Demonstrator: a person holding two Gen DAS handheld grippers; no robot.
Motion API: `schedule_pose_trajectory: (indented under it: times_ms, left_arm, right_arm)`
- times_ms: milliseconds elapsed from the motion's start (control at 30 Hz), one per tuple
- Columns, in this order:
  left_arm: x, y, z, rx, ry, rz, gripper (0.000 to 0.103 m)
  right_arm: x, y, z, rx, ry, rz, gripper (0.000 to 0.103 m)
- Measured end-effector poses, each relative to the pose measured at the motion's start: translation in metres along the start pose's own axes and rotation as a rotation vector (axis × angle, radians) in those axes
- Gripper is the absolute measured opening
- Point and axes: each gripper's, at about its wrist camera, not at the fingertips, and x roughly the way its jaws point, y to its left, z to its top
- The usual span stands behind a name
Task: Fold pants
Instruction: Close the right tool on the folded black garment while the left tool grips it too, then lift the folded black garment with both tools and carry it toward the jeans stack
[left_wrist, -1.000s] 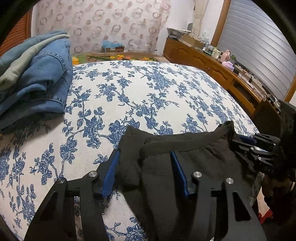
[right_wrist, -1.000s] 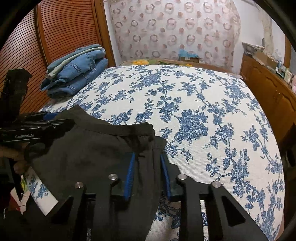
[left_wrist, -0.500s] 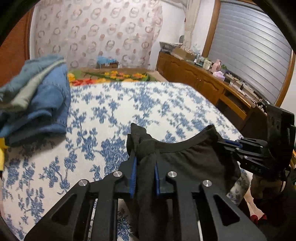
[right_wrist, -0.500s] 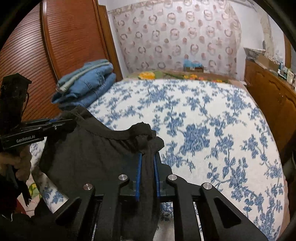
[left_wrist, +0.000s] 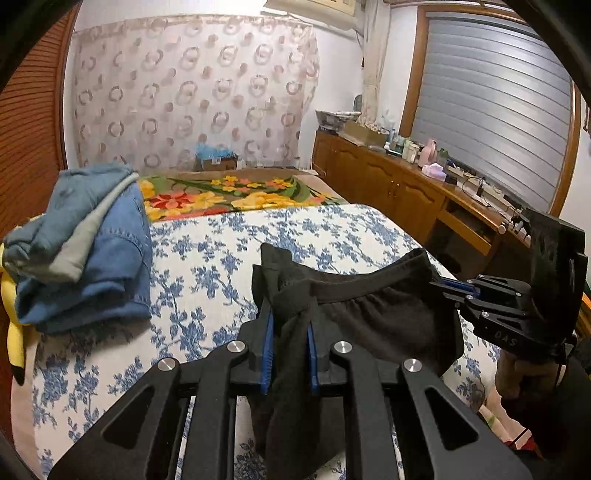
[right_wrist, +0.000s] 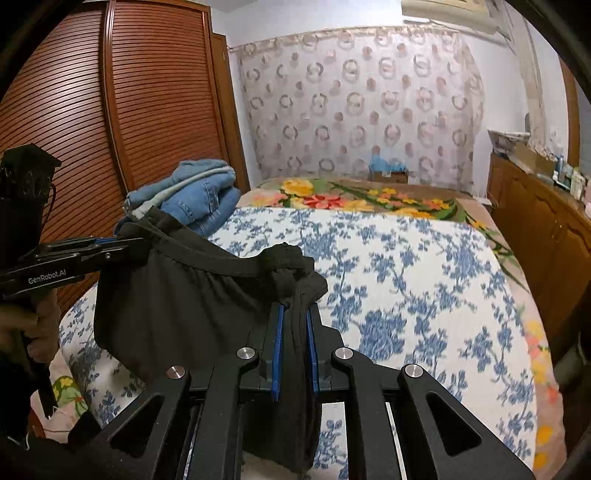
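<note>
The black pants (left_wrist: 373, 317) hung by their waistband above the near edge of the bed (left_wrist: 295, 236), stretched between the two claws: the left claw (left_wrist: 290, 328) was clenched on one bunched corner and the right claw (right_wrist: 294, 332) on the other. White lettering on the left claw's side read "GenRobot.AI", while the marking on the right claw's body was too small to read. A pile of folded jeans (right_wrist: 195, 195) lay on the bed's far left corner, well apart from the pants.

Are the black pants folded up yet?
Not yet. The black pants hang spread between the left claw and right claw, each pinching a waistband corner.
</note>
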Motion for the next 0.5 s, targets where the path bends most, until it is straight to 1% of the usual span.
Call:
schedule_pose_trajectory:
  times_ms: [200,500]
  left_arm:
    - [0.001,0.004,0.011,0.01,-0.023,0.014,0.015]
    - [0.009,0.015,0.025,-0.006,-0.026,0.02,0.014]
  right_arm:
    - [0.007,0.0,0.012,-0.026,-0.016,0.001,0.011]
    - [0.022,-0.002,0.032,-0.056,-0.032,0.012,0.011]
